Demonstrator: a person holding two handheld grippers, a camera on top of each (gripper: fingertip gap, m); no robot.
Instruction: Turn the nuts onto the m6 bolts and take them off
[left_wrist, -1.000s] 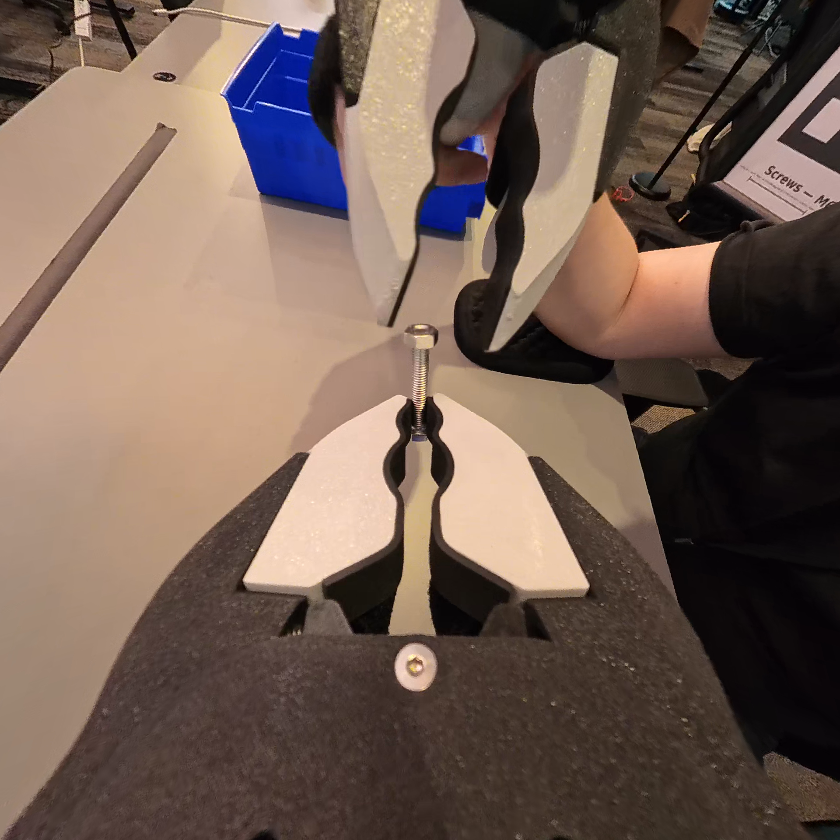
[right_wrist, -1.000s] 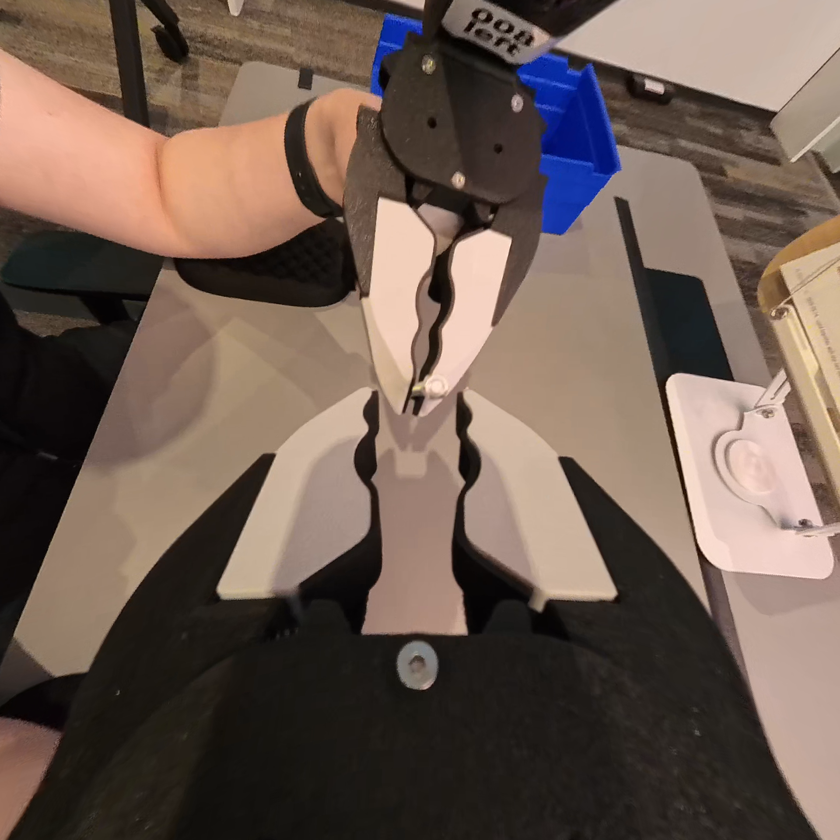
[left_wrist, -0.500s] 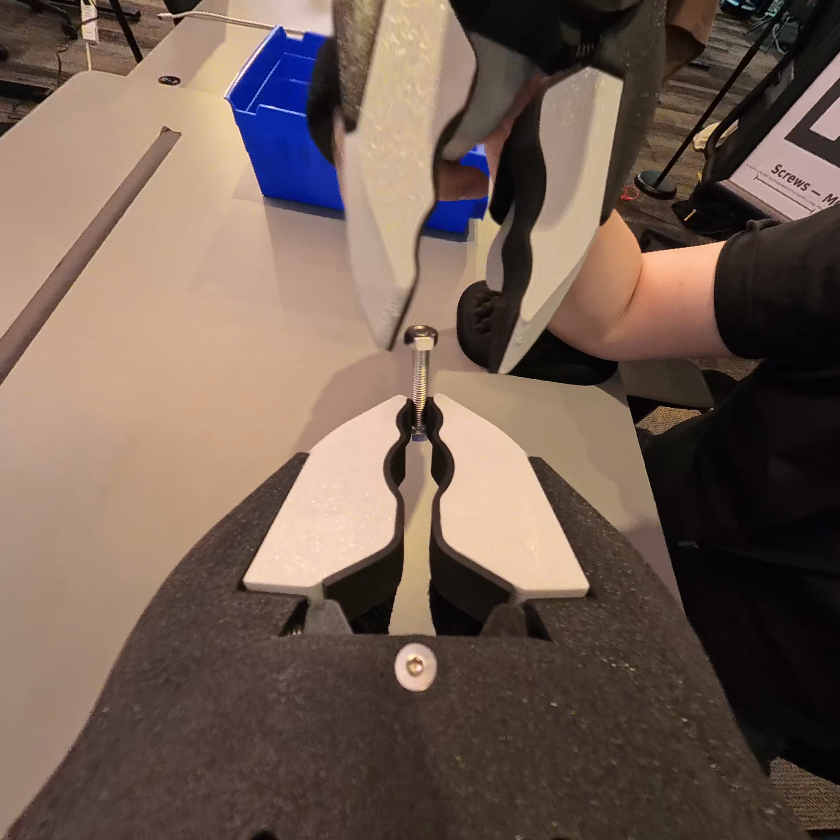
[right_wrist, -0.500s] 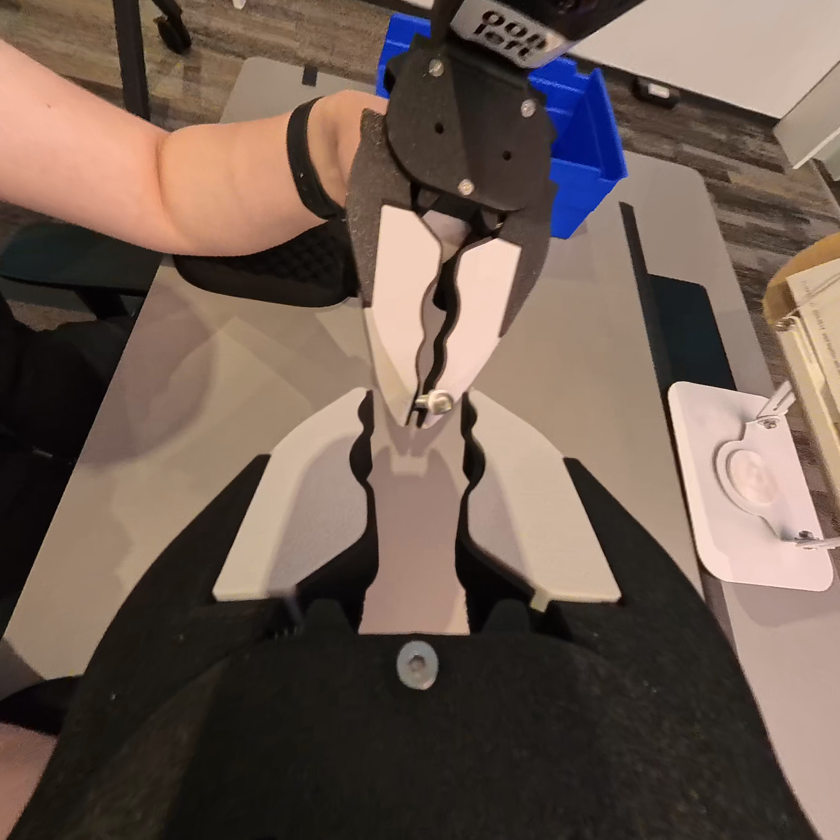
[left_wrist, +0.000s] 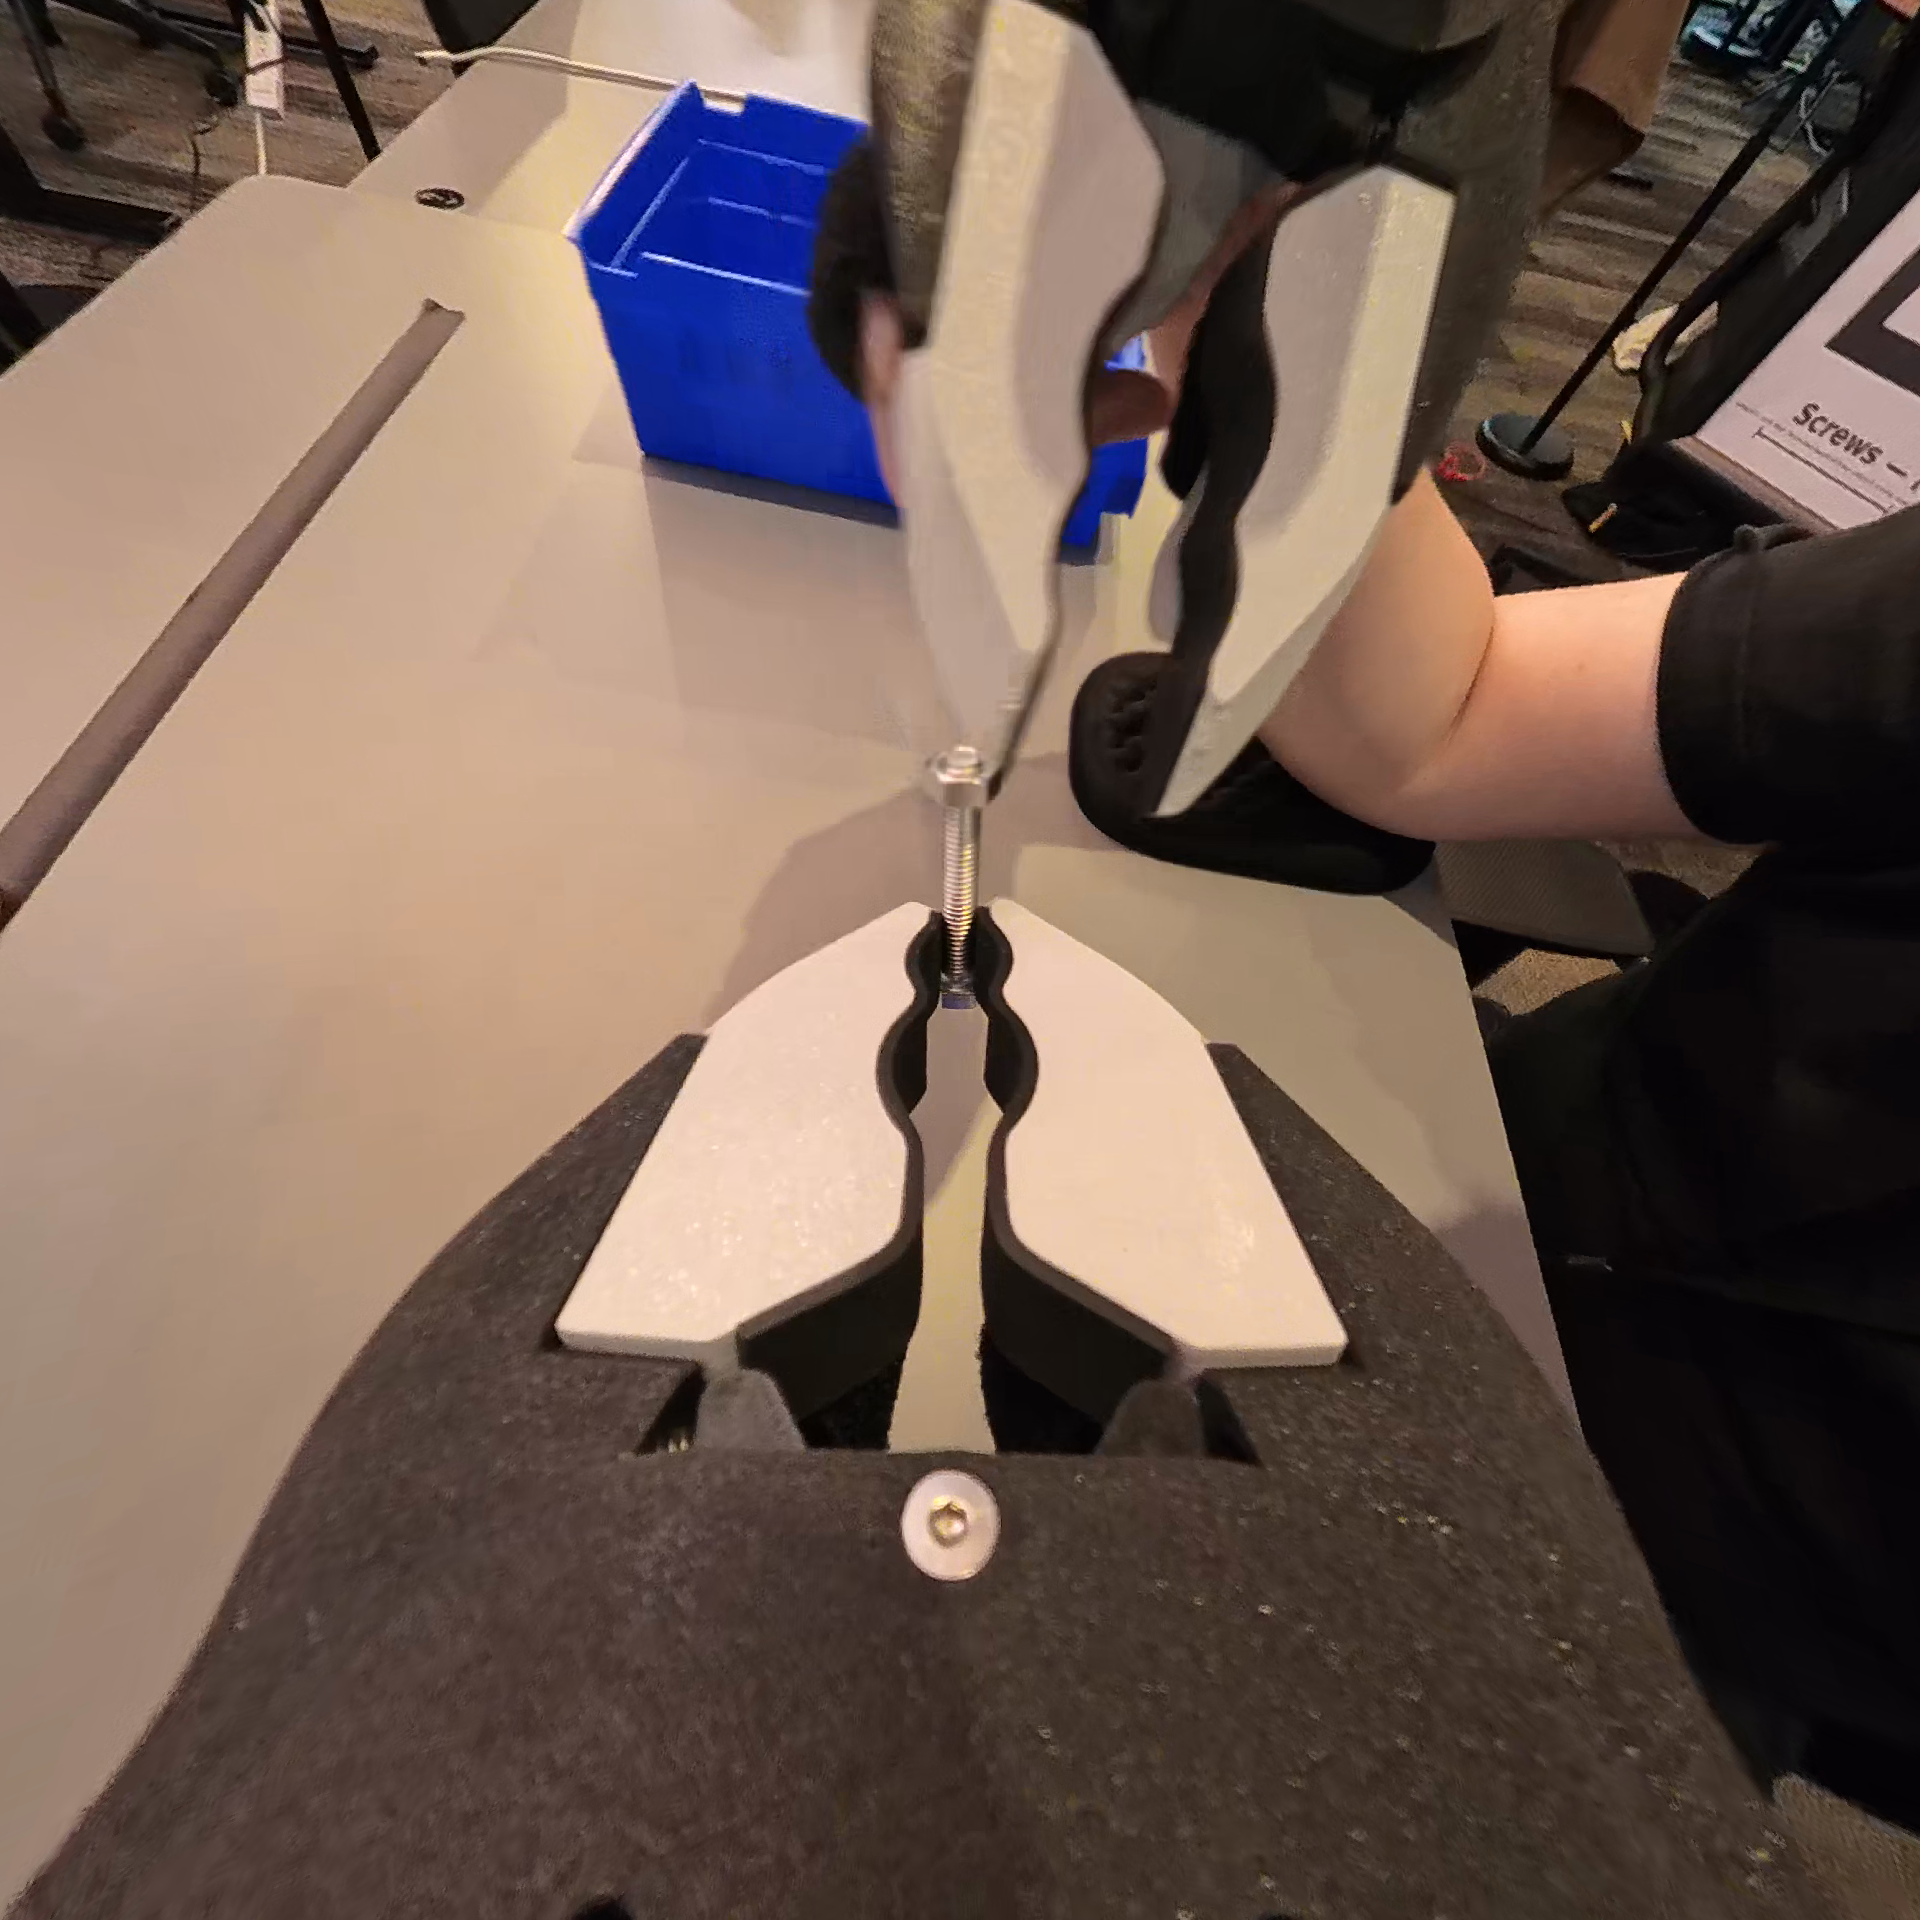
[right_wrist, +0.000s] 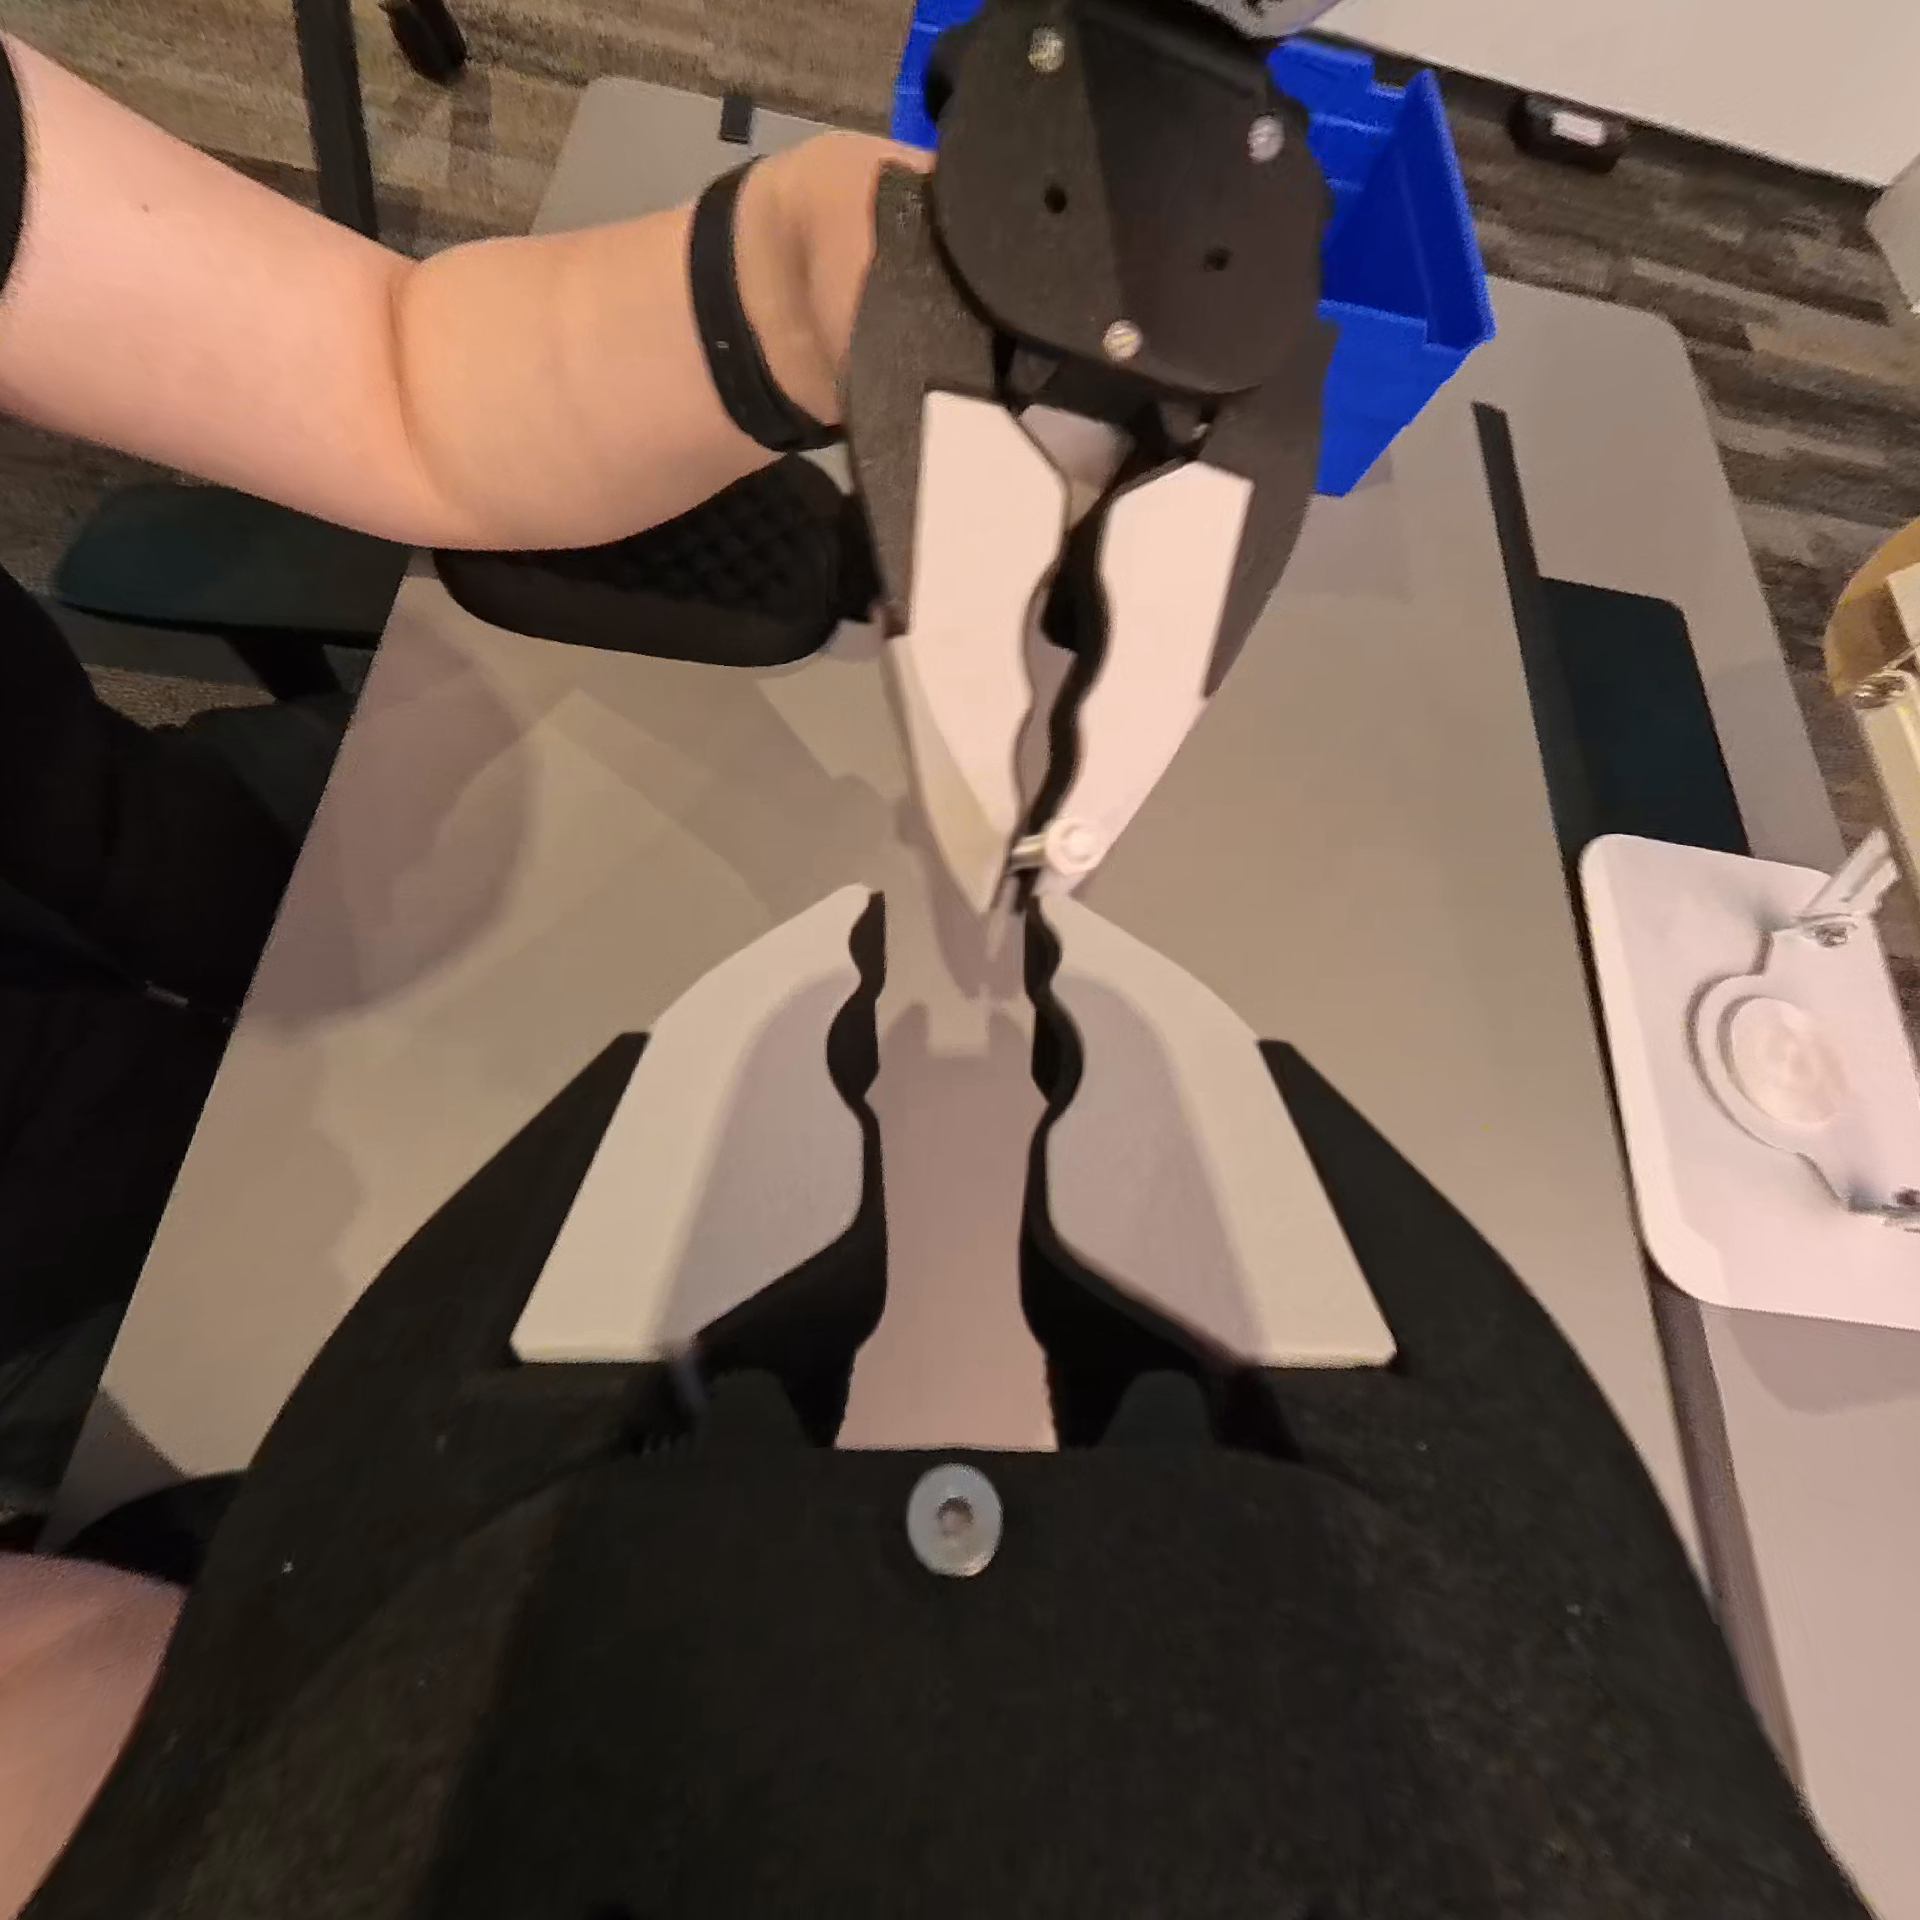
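Both grippers meet over the grey table (left_wrist: 312, 831), and in the last second the right gripper (left_wrist: 1081, 769) has swung round so that one of its tips now lies against the nut (left_wrist: 958, 781), where a moment ago it hung just above it. I take that to mean a turn of the nut is in hand, though its jaws stand spread, gripping nothing. The left gripper (left_wrist: 958, 914) stays clenched on the lower end of the bolt (left_wrist: 957, 883), holding it upright off the table with the nut at the very top of the thread. Its forearm rests on a black pad (right_wrist: 665, 582) (the blue bin (left_wrist: 727, 343) sits well behind). The right gripper points steeply downward, blurred with motion
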